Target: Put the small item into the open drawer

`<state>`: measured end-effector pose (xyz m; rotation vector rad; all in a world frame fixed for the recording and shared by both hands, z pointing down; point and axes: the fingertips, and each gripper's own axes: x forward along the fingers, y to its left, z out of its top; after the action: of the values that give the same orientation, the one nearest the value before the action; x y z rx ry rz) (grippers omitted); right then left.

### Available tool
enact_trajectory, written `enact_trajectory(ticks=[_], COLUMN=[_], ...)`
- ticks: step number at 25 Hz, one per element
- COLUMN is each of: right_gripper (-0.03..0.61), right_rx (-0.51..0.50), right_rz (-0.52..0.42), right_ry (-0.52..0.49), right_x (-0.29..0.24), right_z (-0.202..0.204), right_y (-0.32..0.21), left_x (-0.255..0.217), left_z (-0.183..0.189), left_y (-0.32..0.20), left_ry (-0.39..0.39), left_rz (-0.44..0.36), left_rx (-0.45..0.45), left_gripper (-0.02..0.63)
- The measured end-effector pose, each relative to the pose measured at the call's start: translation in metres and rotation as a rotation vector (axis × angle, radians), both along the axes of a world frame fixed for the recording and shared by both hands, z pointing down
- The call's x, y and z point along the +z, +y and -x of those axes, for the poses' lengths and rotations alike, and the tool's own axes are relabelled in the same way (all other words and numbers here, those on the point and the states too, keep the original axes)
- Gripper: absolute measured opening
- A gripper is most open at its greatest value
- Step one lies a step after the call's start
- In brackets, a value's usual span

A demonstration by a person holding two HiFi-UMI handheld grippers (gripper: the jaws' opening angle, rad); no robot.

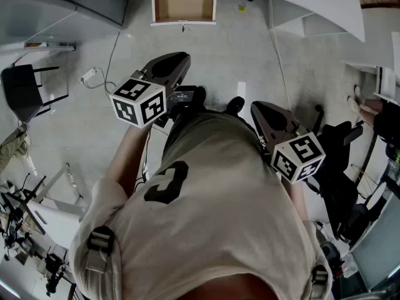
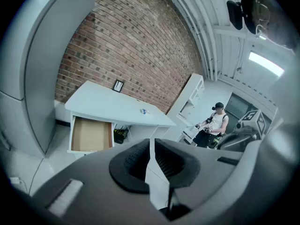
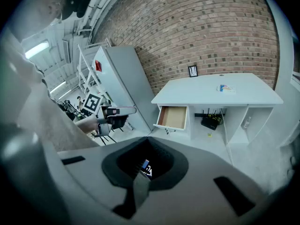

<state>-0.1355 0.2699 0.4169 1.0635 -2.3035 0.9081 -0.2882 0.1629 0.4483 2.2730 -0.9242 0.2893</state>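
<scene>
The open drawer (image 1: 184, 4) (image 2: 91, 135) (image 3: 172, 117), with its bare brown bottom, hangs under a white desk (image 2: 108, 104) (image 3: 206, 90) a few steps ahead. I hold both grippers close to my chest, pointing toward it. My left gripper (image 1: 172, 61) (image 2: 152, 168) has its jaws nearly together on a thin white piece (image 2: 157, 184). My right gripper (image 1: 265, 111) (image 3: 145, 165) is shut, and a small blue-and-white item (image 3: 146, 167) sits deep between its jaws. In the head view neither held thing shows.
A small coloured object (image 3: 226, 88) (image 2: 143, 111) lies on the desk top. A black box (image 3: 211, 121) sits under the desk, and a cable (image 1: 112, 55) trails on the floor. A black chair (image 1: 22, 89) stands left and a grey cabinet (image 3: 119, 78) beside the desk. Another person (image 2: 213, 125) stands by white shelves (image 2: 192, 97).
</scene>
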Motion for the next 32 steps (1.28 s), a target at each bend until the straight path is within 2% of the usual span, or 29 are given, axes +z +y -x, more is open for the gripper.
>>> enact_trajectory(ticks=[4, 7, 14, 19, 24, 32], right_gripper=[0.003, 0.003, 0.003, 0.003, 0.005, 0.003], right_rx=[0.008, 0.016, 0.077, 0.11, 0.123, 0.058], right_rz=[0.0, -0.007, -0.043, -0.083, -0.098, -0.183], right_ry=[-0.018, -0.049, -0.121, -0.123, -0.127, -0.116], right_x=[0.004, 0.005, -0.006, -0.01, -0.019, -0.029], right_z=[-0.008, -0.015, -0.051, -0.086, -0.117, -0.181], right_y=[0.01, 0.016, 0.031, 0.025, 0.03, 0.036], left_x=[0.001, -0.003, -0.039, -0.046, -0.054, -0.069], left_z=[-0.022, -0.047, -0.141, -0.197, -0.231, -0.311], left_y=[0.012, 0.029, 0.092, 0.104, 0.113, 0.129], left_ry=[0.014, 0.016, 0.027, -0.055, -0.062, -0.084], left_rz=[0.004, 0.0, -0.097, -0.193, -0.193, -0.311], left_rx=[0.022, 0.074, 0.345, 0.506, 0.558, 0.655], left_gripper=[0.029, 0.029, 0.029, 0.029, 0.029, 0.023])
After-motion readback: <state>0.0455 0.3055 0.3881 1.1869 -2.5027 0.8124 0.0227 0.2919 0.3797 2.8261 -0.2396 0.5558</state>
